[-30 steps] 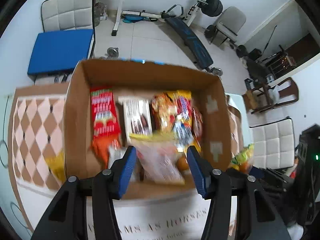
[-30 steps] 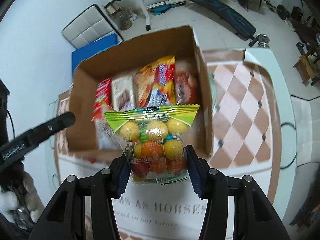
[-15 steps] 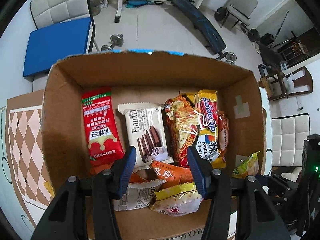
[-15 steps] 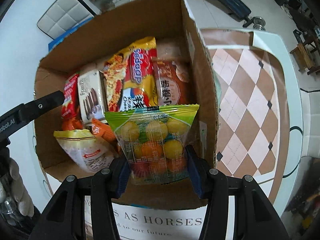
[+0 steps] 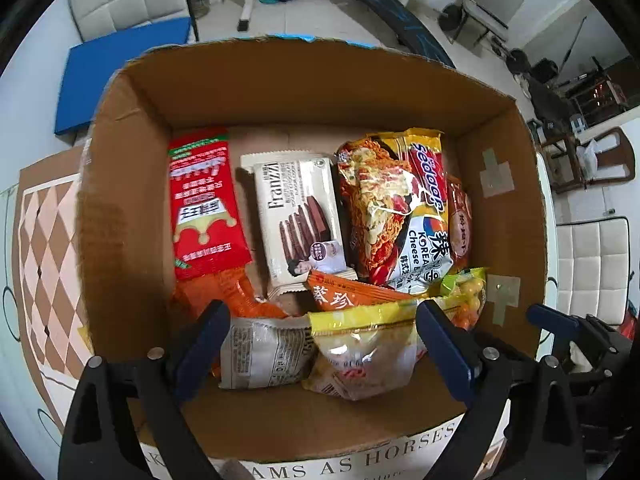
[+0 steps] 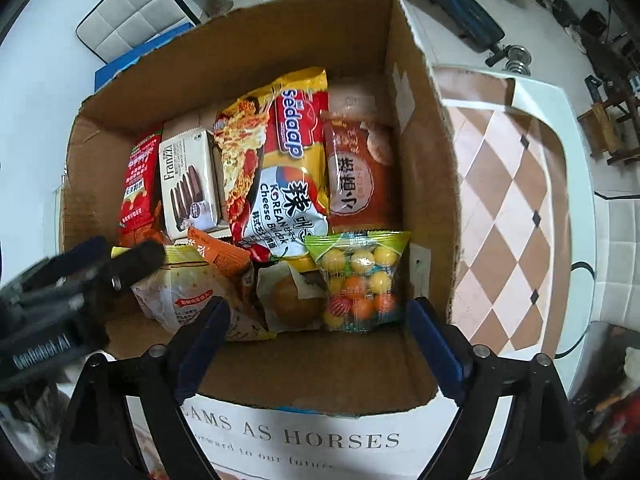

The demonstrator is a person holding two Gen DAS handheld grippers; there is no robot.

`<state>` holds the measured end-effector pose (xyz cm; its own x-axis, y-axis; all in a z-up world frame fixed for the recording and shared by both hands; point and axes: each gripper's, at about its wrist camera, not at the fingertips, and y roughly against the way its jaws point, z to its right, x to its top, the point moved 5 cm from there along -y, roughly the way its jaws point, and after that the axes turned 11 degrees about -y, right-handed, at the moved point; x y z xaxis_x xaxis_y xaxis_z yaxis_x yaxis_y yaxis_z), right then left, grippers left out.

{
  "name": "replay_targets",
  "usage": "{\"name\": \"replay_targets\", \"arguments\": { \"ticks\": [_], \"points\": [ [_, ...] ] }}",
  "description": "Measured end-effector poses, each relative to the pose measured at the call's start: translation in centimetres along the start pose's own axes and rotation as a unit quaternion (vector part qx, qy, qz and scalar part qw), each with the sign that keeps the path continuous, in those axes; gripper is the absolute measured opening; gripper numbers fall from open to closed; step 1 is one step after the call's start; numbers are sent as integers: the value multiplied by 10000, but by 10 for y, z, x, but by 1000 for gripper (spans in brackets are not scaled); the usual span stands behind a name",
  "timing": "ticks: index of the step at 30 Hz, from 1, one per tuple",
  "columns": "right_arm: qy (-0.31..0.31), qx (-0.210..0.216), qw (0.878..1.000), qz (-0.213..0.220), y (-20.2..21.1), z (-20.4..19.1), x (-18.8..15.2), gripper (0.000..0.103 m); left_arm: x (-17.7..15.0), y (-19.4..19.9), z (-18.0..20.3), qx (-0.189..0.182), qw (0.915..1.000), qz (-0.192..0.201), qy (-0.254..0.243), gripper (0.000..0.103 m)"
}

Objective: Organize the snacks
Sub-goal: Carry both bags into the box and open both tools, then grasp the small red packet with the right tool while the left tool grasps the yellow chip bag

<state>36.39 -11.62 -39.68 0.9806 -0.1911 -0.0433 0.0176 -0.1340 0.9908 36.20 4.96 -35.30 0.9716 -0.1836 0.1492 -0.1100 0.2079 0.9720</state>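
1. Cardboard box (image 5: 120, 208) on a checkered worktop (image 6: 504, 184), packed with snack packets lying flat in rows.
2. Left gripper (image 5: 320, 344) above the near row, jaws opening wide, touching nothing; yellow-topped snack bag (image 5: 360, 344) lying loose between and just beyond them, long axis running away from the camera.
3. Right gripper (image 6: 316, 336) likewise opening, holding nothing; bag of coloured candy balls (image 6: 360, 276) just ahead in the box's near right corner, upright in frame.
4. Nearest hand for each: left for the yellow bag, right for the candy.
5. Hidden: packets beneath the top layer; wrapped bun (image 6: 292, 296) partly covered.
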Motion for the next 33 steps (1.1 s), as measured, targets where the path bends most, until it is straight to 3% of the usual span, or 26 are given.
{"name": "replay_targets", "arguments": {
  "ticks": [2,7,15,18,24,33],
  "points": [
    [49,-125,9998,118,5,0,-3,96,-6,8,-2,48,9999,101,69,95],
    [-93,85,9998,177,13,2,-14,97,-25,37,-8,257,9981,493,261,95],
    [-348,876,9954,192,22,-14,-51,97,-82,98,-63,864,9857,1147,884,95],
    [-308,1128,9929,210,22,-32,-74,97,-110,102,-90,1238,9819,1037,991,95],
    [-336,1874,9815,-187,-6,-89,-129,97,-161,86,-138,1834,9739,601,1192,95],
    [-166,1857,9825,-39,-77,-164,-152,96,-214,54,-181,2850,9542,150,900,95]
  ]
}}
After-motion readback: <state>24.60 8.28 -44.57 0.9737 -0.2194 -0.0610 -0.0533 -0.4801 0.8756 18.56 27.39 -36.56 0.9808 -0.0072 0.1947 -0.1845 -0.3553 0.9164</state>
